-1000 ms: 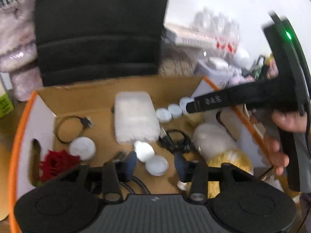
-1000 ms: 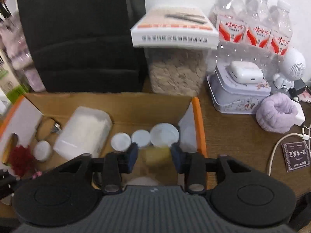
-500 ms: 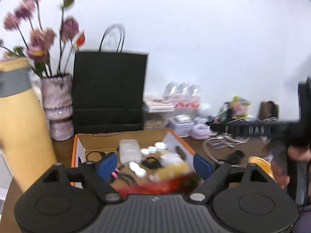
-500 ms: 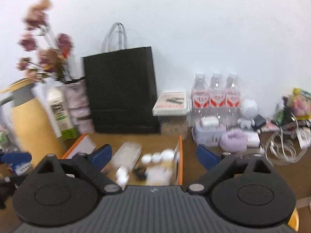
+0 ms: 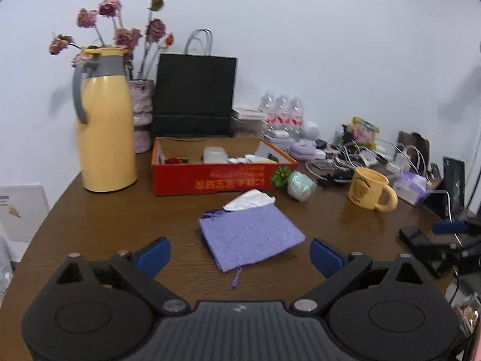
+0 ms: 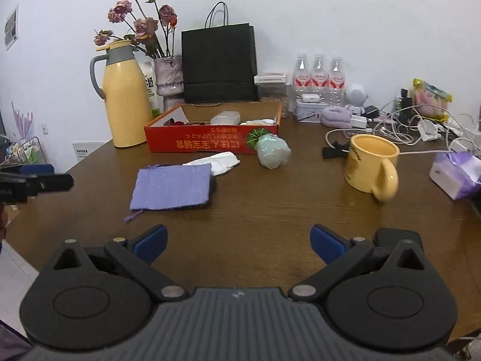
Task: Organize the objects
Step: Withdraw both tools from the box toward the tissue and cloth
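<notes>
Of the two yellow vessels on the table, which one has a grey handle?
The tall yellow thermos jug left of the red box. Its handle and collar are grey; the short yellow mug has a yellow handle.

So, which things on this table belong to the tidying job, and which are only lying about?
Likely for tidying:
- red box
- purple pouch
- white packet
- pale green bundle
- yellow mug

Likely just lying about:
- yellow jug
- black bag
- water bottles
- white cables

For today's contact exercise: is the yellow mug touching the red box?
Apart. The right wrist view shows bare table between the yellow mug and the red box.
</notes>
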Motion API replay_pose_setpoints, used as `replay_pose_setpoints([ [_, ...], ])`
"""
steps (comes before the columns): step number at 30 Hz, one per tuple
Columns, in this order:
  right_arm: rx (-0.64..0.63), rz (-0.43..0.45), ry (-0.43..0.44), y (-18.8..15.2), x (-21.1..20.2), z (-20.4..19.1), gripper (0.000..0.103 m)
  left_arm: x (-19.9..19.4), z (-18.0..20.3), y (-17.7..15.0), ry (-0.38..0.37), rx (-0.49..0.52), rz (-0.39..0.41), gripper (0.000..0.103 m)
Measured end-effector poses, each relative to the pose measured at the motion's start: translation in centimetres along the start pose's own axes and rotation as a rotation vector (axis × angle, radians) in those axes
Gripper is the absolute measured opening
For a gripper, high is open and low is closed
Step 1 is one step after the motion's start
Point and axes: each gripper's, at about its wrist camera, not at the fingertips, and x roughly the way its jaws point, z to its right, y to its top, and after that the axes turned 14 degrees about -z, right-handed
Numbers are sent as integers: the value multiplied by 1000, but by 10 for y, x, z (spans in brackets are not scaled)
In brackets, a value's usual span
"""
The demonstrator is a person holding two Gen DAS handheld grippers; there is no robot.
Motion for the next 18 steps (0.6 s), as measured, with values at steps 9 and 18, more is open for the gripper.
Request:
replay_pose_setpoints([
  [9,14,8,-24,0,29,3,103,34,8,22,31,-28,-1,99],
  [18,-17,110,-94,84,89,15,103,131,7,89,0,36,-68,95],
])
